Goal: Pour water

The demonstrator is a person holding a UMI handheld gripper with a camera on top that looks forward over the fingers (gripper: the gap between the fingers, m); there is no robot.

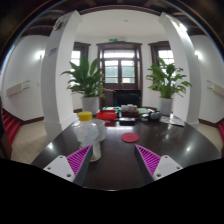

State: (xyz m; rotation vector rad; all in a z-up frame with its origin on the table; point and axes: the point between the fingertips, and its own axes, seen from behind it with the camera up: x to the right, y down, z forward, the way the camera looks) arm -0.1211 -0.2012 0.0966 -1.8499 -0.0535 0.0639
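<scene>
My gripper [112, 160] is open, with its magenta pads [76, 161] wide apart and nothing between them but dark table top. A white cup-like vessel [90, 137] stands upright on the dark table [115, 170] just ahead of the left finger, not touching it. A flat red round coaster [130, 137] lies beyond the fingers, a little right of the middle. Further back stand a yellow vessel [85, 116], a red bowl [107, 116] and a cluster of dark tea ware [131, 110]. I cannot tell which of them holds water.
The table stretches away from me, with the ware grouped at its far end. Two large potted plants [88, 78] [166, 78] stand beyond it, either side of a window. White pillars [62, 70] flank the room.
</scene>
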